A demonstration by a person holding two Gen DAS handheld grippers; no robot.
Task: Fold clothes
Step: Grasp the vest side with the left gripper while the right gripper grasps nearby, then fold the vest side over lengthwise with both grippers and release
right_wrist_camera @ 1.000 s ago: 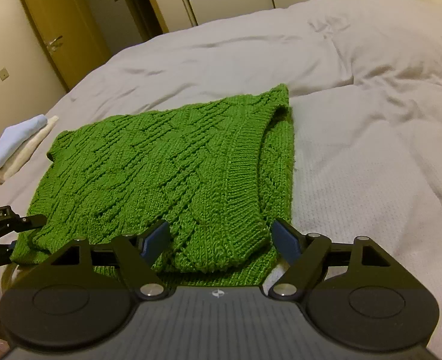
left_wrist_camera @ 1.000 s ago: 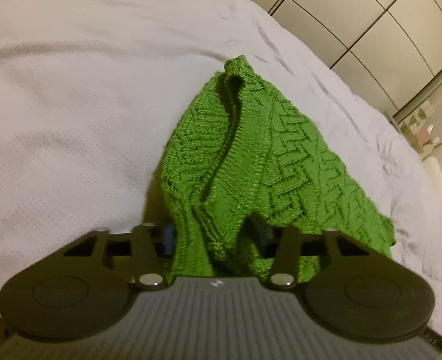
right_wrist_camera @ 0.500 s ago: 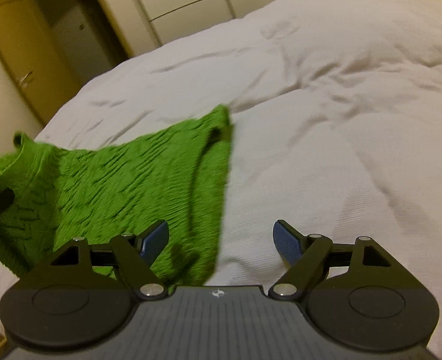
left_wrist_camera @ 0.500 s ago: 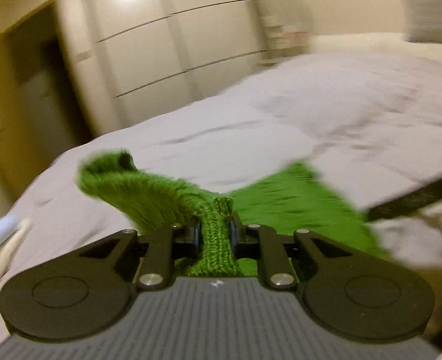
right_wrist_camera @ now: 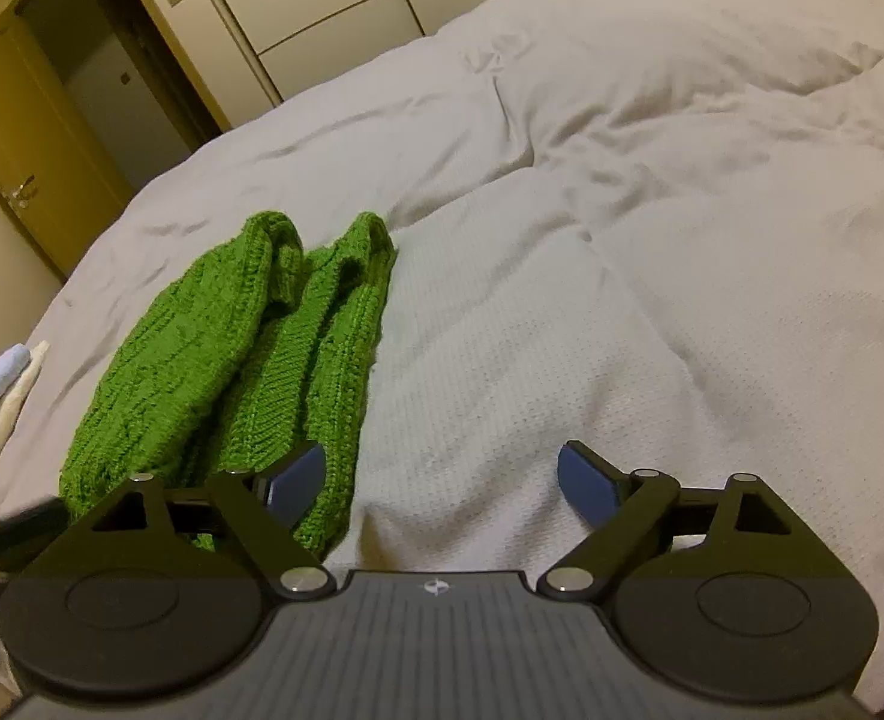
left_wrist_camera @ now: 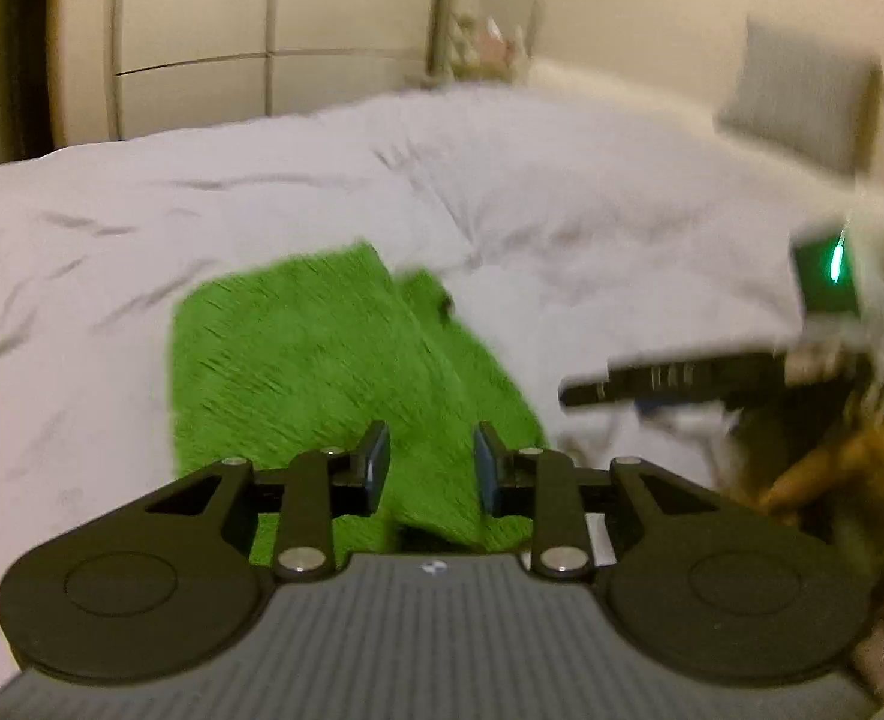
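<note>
Sweater (right_wrist_camera: 226,372), soft chunky knit at left of frame, probably floppy: pinch ribbed edge; left gripper (left_wrist_camera: 429,471) opening, empty, right gripper (right_wrist_camera: 442,480) opening wide, empty.

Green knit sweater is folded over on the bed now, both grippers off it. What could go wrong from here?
1. The green knit sweater lies bunched, its two halves uneven, so another fold may lock in the lumps.
2. The left gripper, jaws opening, hovers low over the knit and may snag it.
3. The right gripper, jaws opening wide, might pinch the white quilted bedcover too.
</note>
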